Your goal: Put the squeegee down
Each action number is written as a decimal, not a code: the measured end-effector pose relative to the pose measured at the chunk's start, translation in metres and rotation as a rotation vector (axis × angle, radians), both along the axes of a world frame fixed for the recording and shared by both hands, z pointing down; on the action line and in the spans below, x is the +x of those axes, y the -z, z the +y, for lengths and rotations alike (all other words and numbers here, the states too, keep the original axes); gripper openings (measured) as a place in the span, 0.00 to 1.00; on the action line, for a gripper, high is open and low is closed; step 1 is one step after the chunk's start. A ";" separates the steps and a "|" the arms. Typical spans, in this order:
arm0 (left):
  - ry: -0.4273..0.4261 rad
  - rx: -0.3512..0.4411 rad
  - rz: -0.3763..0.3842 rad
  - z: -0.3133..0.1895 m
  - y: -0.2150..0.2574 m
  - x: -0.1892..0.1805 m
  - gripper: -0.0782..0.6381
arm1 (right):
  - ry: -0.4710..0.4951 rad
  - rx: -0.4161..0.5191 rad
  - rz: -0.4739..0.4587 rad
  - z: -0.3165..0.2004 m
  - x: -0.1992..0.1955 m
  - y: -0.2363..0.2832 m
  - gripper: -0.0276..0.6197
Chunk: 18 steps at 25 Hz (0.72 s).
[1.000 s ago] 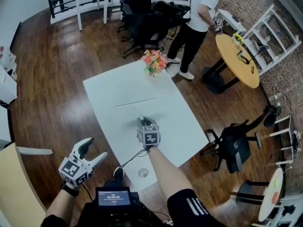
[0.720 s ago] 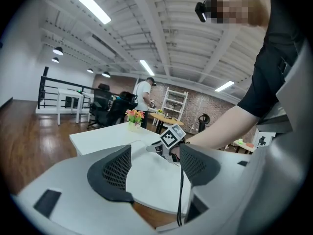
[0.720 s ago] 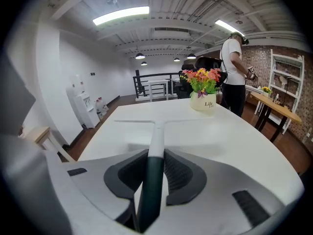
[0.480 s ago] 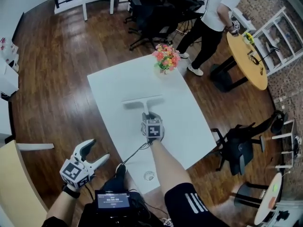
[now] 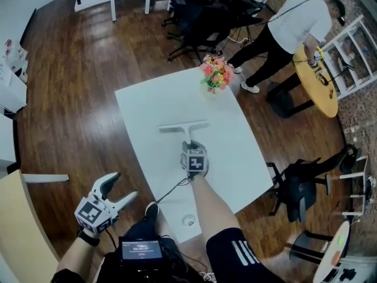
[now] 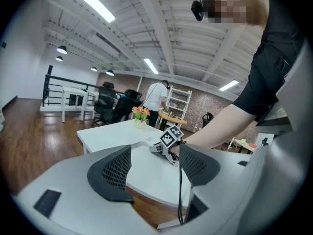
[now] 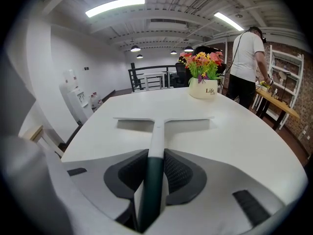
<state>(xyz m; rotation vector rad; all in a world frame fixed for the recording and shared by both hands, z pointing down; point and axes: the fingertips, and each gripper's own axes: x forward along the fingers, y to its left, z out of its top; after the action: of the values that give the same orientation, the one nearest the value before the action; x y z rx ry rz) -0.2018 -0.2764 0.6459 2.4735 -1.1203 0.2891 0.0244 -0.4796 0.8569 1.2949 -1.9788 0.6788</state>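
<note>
The squeegee [image 5: 184,126] has a wide pale blade, a white neck and a dark green handle. It points away from me over the white table [image 5: 150,102]. My right gripper [image 5: 190,148] is shut on the handle, which sits clamped between the dark pads [image 7: 128,173] in the right gripper view. The blade [image 7: 164,121] lies flat, low over the table [image 7: 239,131], with a thin shadow under it; I cannot tell if it touches. My left gripper [image 5: 121,188] hangs open and empty off the table's near left corner, over the wood floor.
A white pot of flowers [image 5: 216,73] stands at the table's far edge. A black office chair [image 5: 294,184] sits right of the table. A person [image 5: 288,31] stands at a round wooden table [image 5: 321,81] at the upper right. A cable [image 5: 168,190] runs from the right gripper.
The right gripper has brought the squeegee lower and flatter over the table; the blade's shadow has closed up beneath it. The left gripper has stayed open in the same place.
</note>
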 end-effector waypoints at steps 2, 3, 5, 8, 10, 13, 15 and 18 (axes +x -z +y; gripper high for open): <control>0.000 0.003 0.002 -0.002 0.002 0.002 0.55 | -0.003 -0.008 0.004 0.001 0.002 -0.002 0.22; -0.001 0.003 0.001 -0.003 0.003 0.002 0.55 | -0.001 -0.006 0.000 0.001 0.002 -0.001 0.23; -0.007 0.007 -0.004 -0.003 0.004 0.002 0.55 | 0.005 0.007 -0.016 0.000 0.000 0.003 0.25; -0.009 0.021 -0.001 -0.005 0.009 0.001 0.55 | 0.010 0.021 -0.028 0.000 -0.003 0.012 0.26; -0.013 0.026 0.005 -0.006 0.013 0.005 0.55 | 0.007 0.041 -0.037 0.000 -0.003 0.021 0.26; -0.020 0.022 0.025 -0.005 0.024 0.015 0.55 | 0.012 0.077 -0.062 0.001 -0.006 0.039 0.28; -0.027 0.036 0.024 -0.003 0.025 0.017 0.55 | 0.017 0.100 -0.082 0.002 -0.008 0.053 0.28; -0.039 0.054 0.024 0.001 0.031 0.024 0.55 | 0.018 0.122 -0.114 0.008 -0.010 0.073 0.28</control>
<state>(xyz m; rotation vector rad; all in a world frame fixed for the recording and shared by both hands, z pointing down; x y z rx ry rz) -0.1782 -0.2758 0.6152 2.5415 -1.0853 0.2425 0.0140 -0.4719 0.7839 1.3335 -2.1509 0.6449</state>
